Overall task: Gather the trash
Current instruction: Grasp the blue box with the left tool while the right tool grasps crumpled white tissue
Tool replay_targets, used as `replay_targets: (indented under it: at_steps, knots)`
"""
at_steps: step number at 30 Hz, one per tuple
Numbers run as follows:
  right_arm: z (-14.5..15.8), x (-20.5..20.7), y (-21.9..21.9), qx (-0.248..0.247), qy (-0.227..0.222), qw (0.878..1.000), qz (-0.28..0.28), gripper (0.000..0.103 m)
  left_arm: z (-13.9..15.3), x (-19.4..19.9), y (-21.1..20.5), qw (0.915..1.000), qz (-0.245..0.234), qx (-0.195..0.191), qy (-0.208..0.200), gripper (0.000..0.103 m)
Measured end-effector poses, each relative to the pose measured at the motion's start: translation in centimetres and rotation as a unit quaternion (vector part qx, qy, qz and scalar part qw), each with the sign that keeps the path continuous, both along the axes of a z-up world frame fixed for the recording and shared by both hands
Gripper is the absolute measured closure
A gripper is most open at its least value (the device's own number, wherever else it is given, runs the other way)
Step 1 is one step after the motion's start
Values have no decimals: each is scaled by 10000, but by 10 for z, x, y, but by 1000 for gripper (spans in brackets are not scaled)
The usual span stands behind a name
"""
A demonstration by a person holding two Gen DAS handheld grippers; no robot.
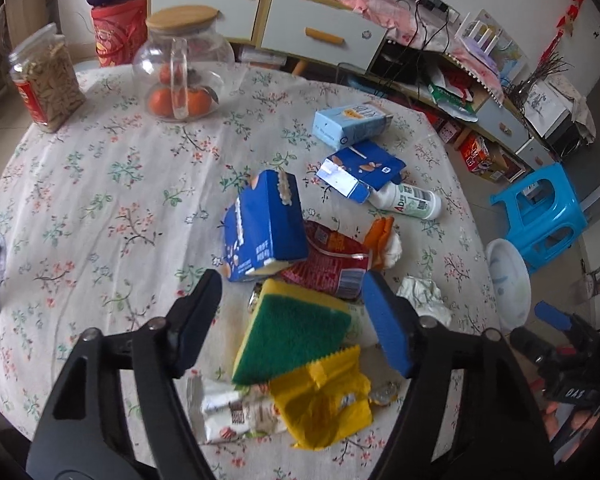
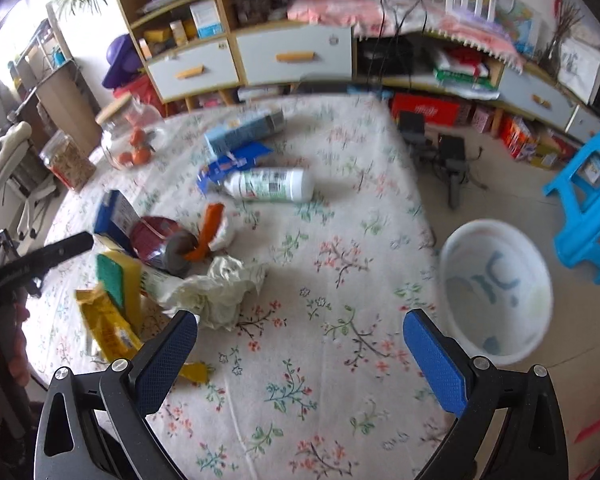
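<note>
While the trash sits heaped at lower centre of the left wrist view, the left gripper (image 1: 292, 312) hangs wide open around a scratchy green-and-yellow sponge (image 1: 290, 342), gripping nothing. Below it lies a crinkled yellow wrapper (image 1: 328, 400); above, a glossy blue carton (image 1: 266, 226) and a white bottle (image 1: 410, 200) printed "AD". Right gripper (image 2: 300, 344) gapes empty too, crumpled tissue (image 2: 220, 292) upper left, round white plastic basin (image 2: 496, 292) at right off the floral tablecloth (image 2: 300, 400).
</note>
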State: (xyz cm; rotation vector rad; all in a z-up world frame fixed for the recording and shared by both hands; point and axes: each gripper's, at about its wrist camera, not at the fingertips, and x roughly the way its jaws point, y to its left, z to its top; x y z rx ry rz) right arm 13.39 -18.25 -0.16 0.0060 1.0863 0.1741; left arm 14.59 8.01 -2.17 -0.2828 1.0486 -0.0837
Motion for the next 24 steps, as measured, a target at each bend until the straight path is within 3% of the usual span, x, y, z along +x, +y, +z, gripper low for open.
replay_targets:
  at_steps: [5, 10, 21, 24]
  knots:
    - [-21, 37, 6, 430, 470, 9979, -128, 0, -9, 20, 4, 9998, 160, 27, 68, 39]
    - [-31, 61, 26, 721, 595, 9955, -160, 0, -12, 27, 8, 9995, 299, -9, 137, 66]
    - [-53, 94, 58, 1008, 743, 9918, -258, 3, 12, -1, 34, 9987, 281, -379, -212, 70]
    - [-59, 100, 64, 975, 758, 9921, -226, 13, 17, -9, 44, 9981, 347, -415, -283, 70]
